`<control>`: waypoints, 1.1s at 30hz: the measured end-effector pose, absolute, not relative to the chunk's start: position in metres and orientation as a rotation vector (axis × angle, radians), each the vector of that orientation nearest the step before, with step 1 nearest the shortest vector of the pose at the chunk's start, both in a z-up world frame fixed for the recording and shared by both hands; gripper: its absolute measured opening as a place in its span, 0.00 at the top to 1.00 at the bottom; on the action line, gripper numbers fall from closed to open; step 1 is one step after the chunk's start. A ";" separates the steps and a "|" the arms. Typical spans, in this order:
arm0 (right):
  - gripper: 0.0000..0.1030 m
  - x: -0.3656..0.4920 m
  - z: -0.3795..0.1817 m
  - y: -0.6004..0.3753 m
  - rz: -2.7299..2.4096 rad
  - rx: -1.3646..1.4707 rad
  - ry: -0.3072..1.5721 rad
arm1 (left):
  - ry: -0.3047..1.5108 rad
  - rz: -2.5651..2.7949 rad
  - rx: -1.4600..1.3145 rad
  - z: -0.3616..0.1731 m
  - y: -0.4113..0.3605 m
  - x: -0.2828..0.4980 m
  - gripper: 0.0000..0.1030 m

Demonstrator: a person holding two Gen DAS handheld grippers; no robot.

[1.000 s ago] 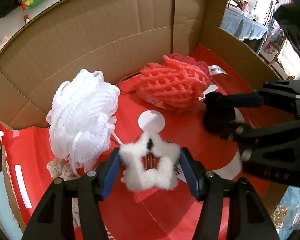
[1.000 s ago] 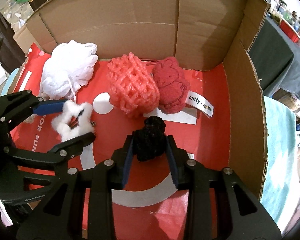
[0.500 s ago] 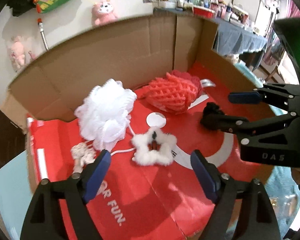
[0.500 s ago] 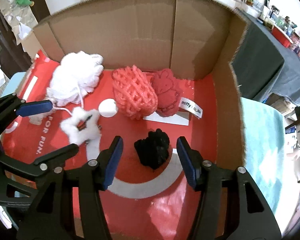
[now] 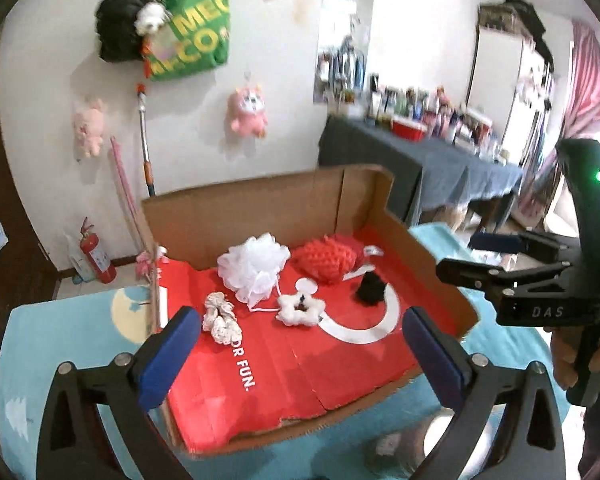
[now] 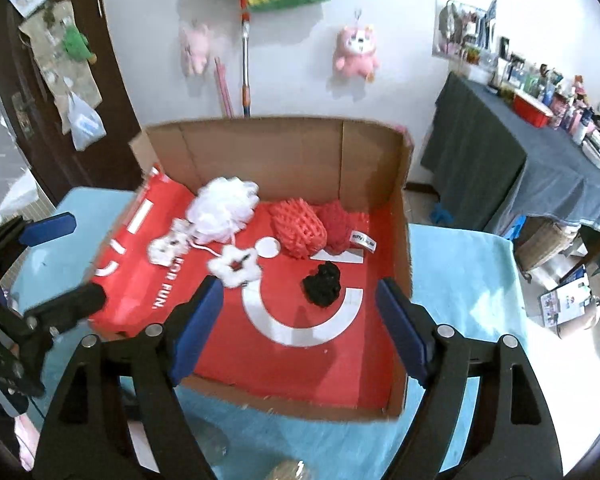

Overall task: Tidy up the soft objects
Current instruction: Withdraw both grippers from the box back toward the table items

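An open cardboard box (image 5: 260,208) (image 6: 402,240) with a red floor holds the soft things. Inside lie a white bath pouf (image 5: 254,266) (image 6: 222,208), a red net sponge (image 5: 326,258) (image 6: 298,228), a red plush (image 6: 338,224), a white fluffy star scrunchie (image 5: 300,309) (image 6: 236,266), a black scrunchie (image 5: 372,289) (image 6: 323,284) and a cream patterned scrunchie (image 5: 222,318) (image 6: 166,246). My left gripper (image 5: 300,350) is open and empty, above the box's near edge. My right gripper (image 6: 300,328) is open and empty, also pulled back above the box.
The box sits on a light-blue cloth (image 5: 60,332) (image 6: 460,272). A table with a grey cloth (image 6: 520,168) and bottles stands at the right. Plush toys (image 6: 356,50) and a green bag (image 5: 188,32) hang on the white wall behind.
Both grippers opened and let go: the white star scrunchie and the black scrunchie now lie on the box floor. Both grippers rose and drew back from the box.
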State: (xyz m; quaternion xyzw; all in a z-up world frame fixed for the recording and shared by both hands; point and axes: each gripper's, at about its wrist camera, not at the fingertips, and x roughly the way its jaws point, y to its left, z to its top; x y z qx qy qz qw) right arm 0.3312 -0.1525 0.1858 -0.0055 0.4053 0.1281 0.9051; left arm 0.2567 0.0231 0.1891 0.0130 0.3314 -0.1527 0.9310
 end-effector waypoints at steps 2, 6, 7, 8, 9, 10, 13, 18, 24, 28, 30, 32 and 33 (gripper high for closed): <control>0.23 0.318 0.194 -0.155 0.278 -0.007 0.809 | 0.653 -0.306 0.007 0.198 0.027 0.240 0.00; 0.22 0.283 0.213 -0.154 0.273 -0.032 0.720 | 0.585 -0.290 -0.006 0.209 0.033 0.205 0.00; 0.20 0.275 0.217 -0.153 0.277 -0.035 0.700 | 0.568 -0.286 -0.009 0.211 0.033 0.196 0.00; 0.16 0.264 0.221 -0.153 0.279 -0.037 0.680 | 0.556 -0.281 -0.012 0.212 0.035 0.189 0.00; 0.14 0.256 0.224 -0.153 0.280 -0.038 0.662 | 0.534 -0.275 -0.020 0.214 0.035 0.179 0.00; 0.14 0.243 0.228 -0.152 0.283 -0.042 0.636 | 0.521 -0.271 -0.025 0.215 0.037 0.172 0.00; 0.14 0.215 0.236 -0.152 0.278 -0.063 0.577 | 0.472 -0.253 -0.025 0.219 0.037 0.145 0.00; 0.07 0.165 0.238 -0.153 0.279 -0.055 0.496 | 0.398 -0.258 -0.026 0.220 0.032 0.095 0.00; 0.06 0.118 0.226 -0.159 0.262 -0.021 0.446 | 0.329 -0.234 -0.024 0.211 0.023 0.043 0.00; 0.06 0.090 0.213 -0.161 0.221 -0.009 0.397 | 0.315 -0.245 -0.028 0.201 0.018 0.024 0.00; 0.06 0.079 0.205 -0.162 0.198 -0.007 0.381 | 0.314 -0.242 -0.042 0.194 0.017 0.018 0.00; 0.06 0.073 0.195 -0.162 0.179 0.001 0.386 | 0.309 -0.233 -0.042 0.186 0.015 0.013 0.00; 0.06 0.070 0.190 -0.162 0.168 0.001 0.391 | 0.309 -0.229 -0.032 0.182 0.013 0.012 0.00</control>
